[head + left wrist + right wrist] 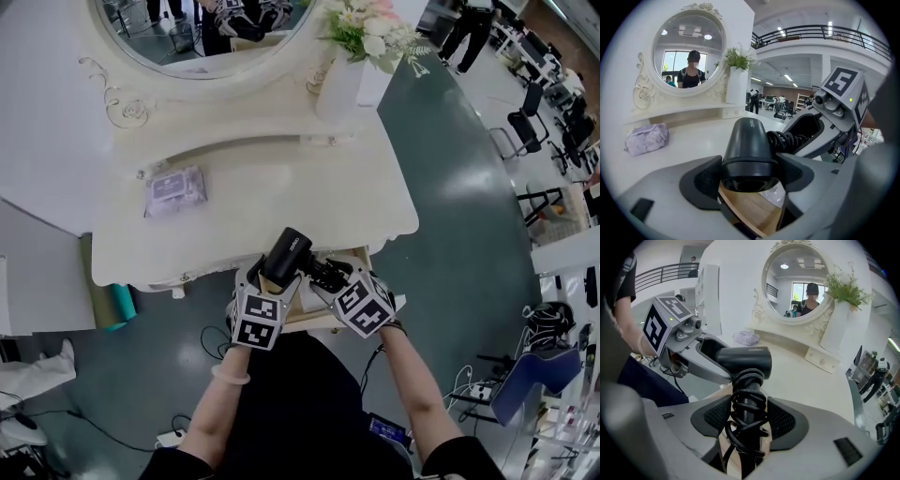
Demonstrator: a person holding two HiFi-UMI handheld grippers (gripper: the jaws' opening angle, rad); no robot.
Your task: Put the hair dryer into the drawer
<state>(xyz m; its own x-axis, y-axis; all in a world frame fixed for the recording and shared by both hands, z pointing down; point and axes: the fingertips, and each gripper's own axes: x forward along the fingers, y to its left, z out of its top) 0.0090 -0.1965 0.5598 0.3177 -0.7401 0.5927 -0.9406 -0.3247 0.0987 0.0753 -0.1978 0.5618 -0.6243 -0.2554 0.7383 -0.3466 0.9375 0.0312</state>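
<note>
Both grippers carry a black hair dryer [284, 255] above the open drawer [309, 316] at the dressing table's front edge. My left gripper [265, 281] is shut on the rear end of the dryer's barrel [749, 150], its pads [704, 180] pressed on both sides. My right gripper [326, 278] is shut on the handle [749, 401], which has the black cord wound around it. In the left gripper view the drawer's wooden bottom [750, 208] shows just under the barrel, with a clear bag lying in it.
The cream dressing table [281, 197] bears a purple wipes pack [174, 190], a white vase of flowers [361, 47] and an oval mirror [202, 28]. Cables and a power strip [172, 438] lie on the dark floor. Chairs and people stand at far right.
</note>
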